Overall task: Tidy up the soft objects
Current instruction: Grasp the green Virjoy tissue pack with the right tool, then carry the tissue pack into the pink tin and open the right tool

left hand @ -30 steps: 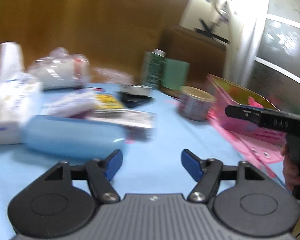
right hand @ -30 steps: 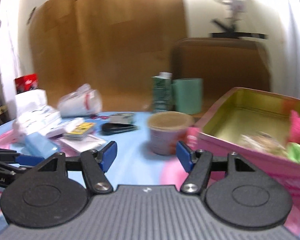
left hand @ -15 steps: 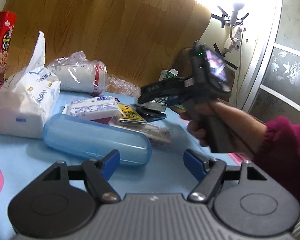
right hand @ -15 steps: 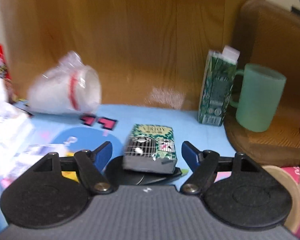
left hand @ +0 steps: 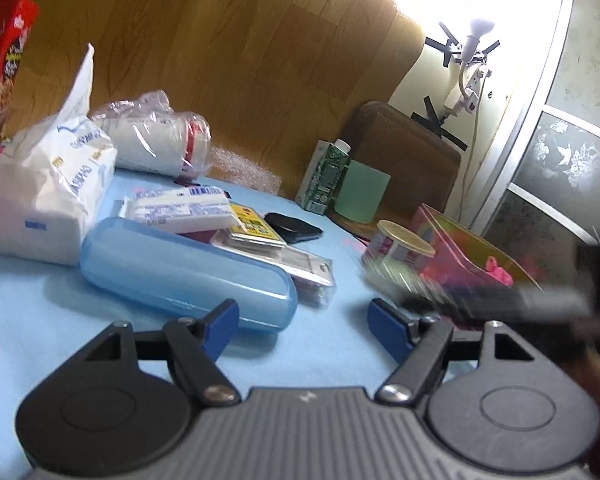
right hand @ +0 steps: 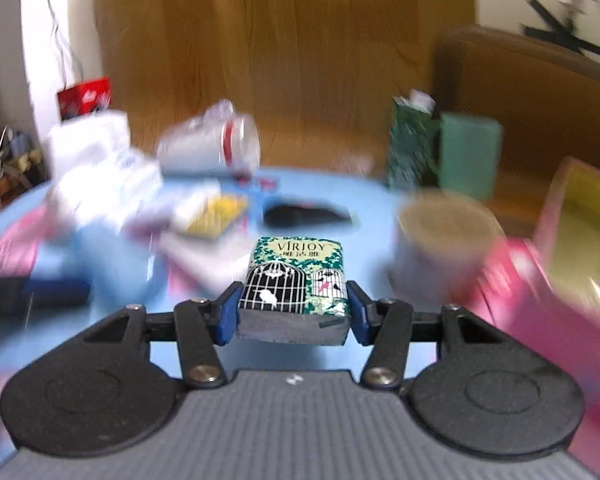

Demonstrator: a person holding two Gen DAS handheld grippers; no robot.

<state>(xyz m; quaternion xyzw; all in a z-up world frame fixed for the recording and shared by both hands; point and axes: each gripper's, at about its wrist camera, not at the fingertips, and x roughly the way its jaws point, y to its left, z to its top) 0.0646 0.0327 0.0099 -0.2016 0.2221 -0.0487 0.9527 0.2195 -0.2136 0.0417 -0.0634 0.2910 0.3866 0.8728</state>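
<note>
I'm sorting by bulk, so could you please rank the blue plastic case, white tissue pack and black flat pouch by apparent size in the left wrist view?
1. Blue plastic case
2. White tissue pack, close behind; nearness may flatter the case
3. Black flat pouch, clearly smallest

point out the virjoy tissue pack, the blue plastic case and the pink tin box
virjoy tissue pack (right hand: 294, 280), right wrist view, on its printed top face, between the closed tongs
blue plastic case (left hand: 180, 276), left wrist view, on the middle of its lid
pink tin box (left hand: 456, 250), left wrist view, on its pink outer wall
</note>
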